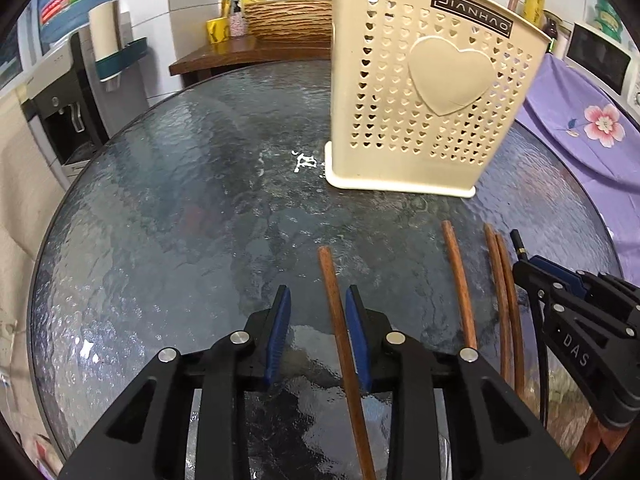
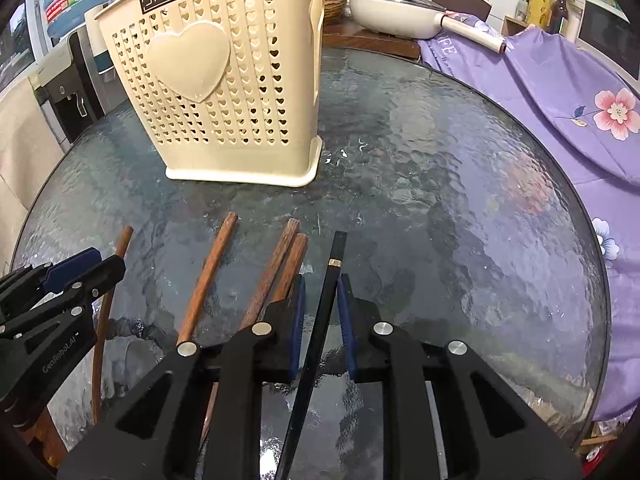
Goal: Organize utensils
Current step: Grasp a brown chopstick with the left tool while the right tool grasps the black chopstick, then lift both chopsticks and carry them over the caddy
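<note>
left tool (image 1: 318,300) straddling brown chopstick (image 1: 340,336) (perhaps touching), right tool (image 2: 322,292) around black chopstick (image 2: 320,328)

The lower ends of the brown chopsticks (image 2: 208,268) were hidden under the black claw bodies or cut off by the bottom edge. The black chopstick (image 2: 320,332) also ran out of the picture below. What stood inside the cream holder (image 1: 424,92) could not be told. The round bench (image 1: 180,200) was cut off at the bottom.
</note>
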Motion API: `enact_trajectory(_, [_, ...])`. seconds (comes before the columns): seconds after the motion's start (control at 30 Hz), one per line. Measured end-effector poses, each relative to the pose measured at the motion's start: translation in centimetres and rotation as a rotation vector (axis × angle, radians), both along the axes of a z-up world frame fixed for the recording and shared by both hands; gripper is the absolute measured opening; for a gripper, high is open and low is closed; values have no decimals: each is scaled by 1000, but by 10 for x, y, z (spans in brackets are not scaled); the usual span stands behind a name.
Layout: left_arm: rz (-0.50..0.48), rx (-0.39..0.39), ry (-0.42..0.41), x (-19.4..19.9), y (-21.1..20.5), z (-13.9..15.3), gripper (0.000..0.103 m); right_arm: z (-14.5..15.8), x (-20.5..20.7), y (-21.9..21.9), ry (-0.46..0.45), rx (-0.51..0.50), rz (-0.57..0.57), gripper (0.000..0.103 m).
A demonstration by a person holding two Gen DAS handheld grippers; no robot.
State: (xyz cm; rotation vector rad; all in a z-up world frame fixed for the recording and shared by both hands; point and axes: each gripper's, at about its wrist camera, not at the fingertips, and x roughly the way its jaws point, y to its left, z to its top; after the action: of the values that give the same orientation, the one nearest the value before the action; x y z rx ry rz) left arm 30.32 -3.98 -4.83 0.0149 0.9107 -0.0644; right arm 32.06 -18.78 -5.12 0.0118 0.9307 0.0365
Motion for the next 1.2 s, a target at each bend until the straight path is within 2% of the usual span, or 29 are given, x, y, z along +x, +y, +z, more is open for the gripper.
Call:
enact_trajectory(0.17, [31, 29, -13, -5, -4, -1, 20, -1, -1, 1, -7, -5, -8, 11])
enact_trajectory(0.37, [37, 16, -7, -5, -3, -1, 9, -2, 0, -1, -10, 10, -12, 9])
enact_trajectory(0.47, [26, -13, 0, 0, 1, 1, 9, -2, 3, -3, -9, 19, -8, 9])
enact_trajectory(0.67, [7, -20, 5, 7, 1, 2, 8, -2, 6, -8, -8, 39, -2, 8])
enact_trajectory(0.93, [1, -58, 11, 14, 5, 2, 7, -1, 10, -17, -13, 117, 18, 8])
enact_trajectory(1.2, [-35, -116, -71, 3, 15, 30, 7, 27, -8, -20, -117, 193, 76, 8])
